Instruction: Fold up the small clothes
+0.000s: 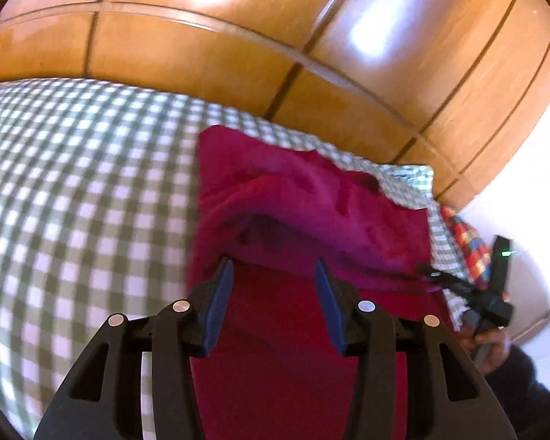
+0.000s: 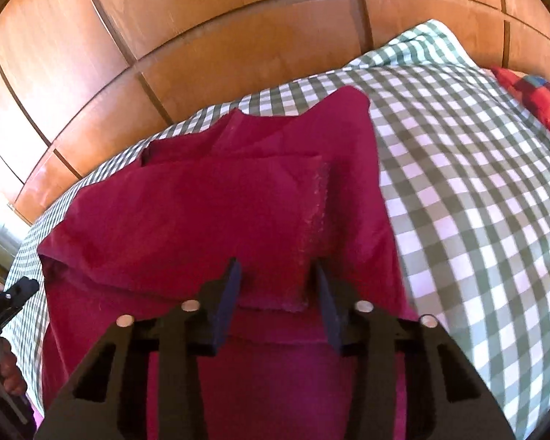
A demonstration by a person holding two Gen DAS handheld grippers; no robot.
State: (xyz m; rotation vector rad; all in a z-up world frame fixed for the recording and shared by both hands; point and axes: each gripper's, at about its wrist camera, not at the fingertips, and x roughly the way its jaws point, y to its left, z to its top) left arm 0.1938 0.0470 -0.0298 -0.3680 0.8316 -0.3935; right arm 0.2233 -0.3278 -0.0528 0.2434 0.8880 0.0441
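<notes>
A magenta garment [image 1: 311,201] lies partly folded on a green-and-white checked bedsheet [image 1: 73,183]. My left gripper [image 1: 275,282] hovers over its near part with the jaws apart. The cloth shows in the gap, and the blue pads [image 1: 220,293] press on nothing. In the right wrist view the same garment [image 2: 201,212] has a folded flap with a stitched hem. That flap's near corner sits between the fingers of my right gripper [image 2: 277,282]. Its jaws stand apart, and the pads [image 2: 231,293] do not pinch the flap.
A glossy wooden panelled board [image 1: 201,55] [image 2: 165,55] rises behind the bed. A red, blue and yellow checked cloth [image 1: 465,242] [image 2: 531,99] lies at the sheet's edge. A person's hand [image 1: 491,348] [image 2: 7,366] holds each gripper's black handle beside the garment.
</notes>
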